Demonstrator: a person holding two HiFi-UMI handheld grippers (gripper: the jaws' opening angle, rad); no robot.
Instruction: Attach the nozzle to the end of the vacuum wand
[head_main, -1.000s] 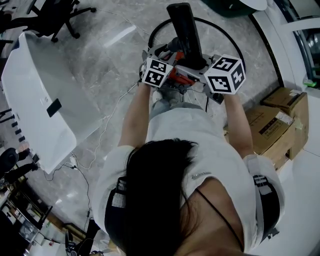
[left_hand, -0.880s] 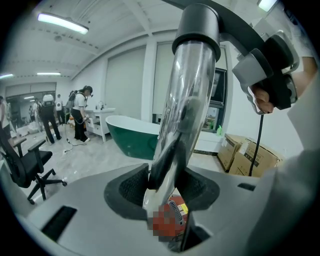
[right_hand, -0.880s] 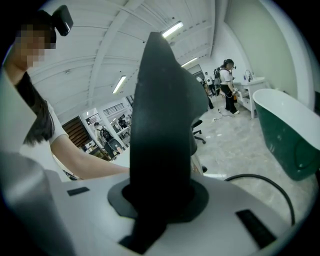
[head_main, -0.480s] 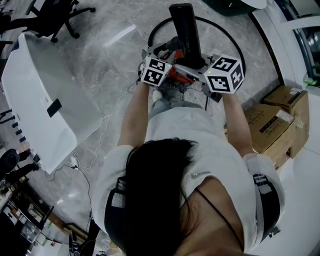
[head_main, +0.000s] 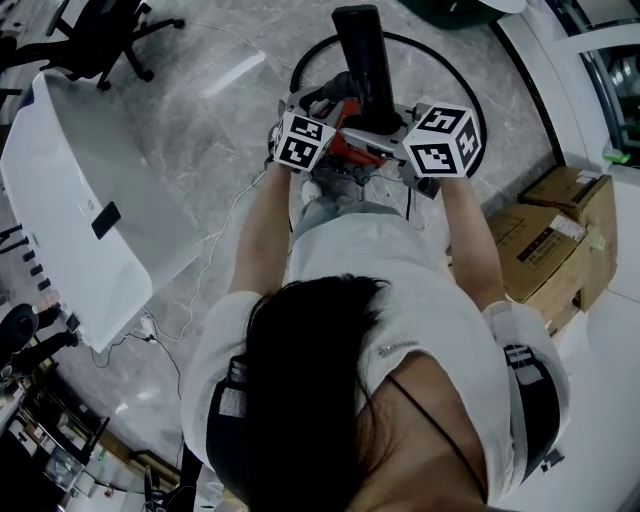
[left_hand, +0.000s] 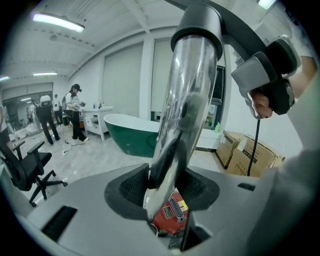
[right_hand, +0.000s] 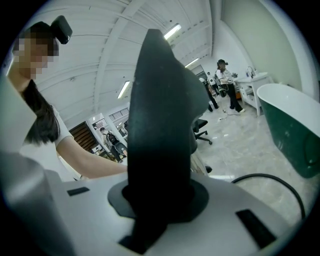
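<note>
Clamping the clear vacuum wand (left_hand: 187, 100), the left tool (left_hand: 167, 187) grips above a red housing (left_hand: 167, 220) whose label is unreadable. The right tool (right_hand: 160, 200) is closed on the black nozzle (right_hand: 162, 125), just beside the wand.

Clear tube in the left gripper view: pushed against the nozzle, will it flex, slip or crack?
Probably stiff: the clear tube runs straight from the left gripper's jaws up to its grey collar. Its glossy, rounded wall could slip or twist in the jaws. Being clear plastic, it may crack if squeezed hard.
</note>
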